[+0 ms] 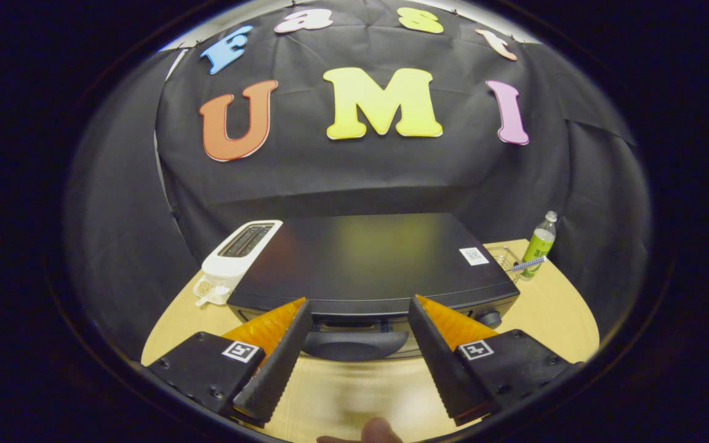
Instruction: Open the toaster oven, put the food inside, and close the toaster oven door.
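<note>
Two spread fingers (357, 307) flank the toaster oven's (367, 258) smooth curved handle (354, 344).

A light wooden table (551, 307) runs across the lower half of the frame. At its centre stands a black toaster oven (367, 258), its door handle facing the lower edge. Just left of it, in the middle left, stands a white slot toaster (240, 252), with a small white-lidded container (207, 289) in front of it. At the middle right, a clear wire rack (505, 255) sits just beside the oven, and a green bottle (539, 243) stands at the table's far right edge.
</note>
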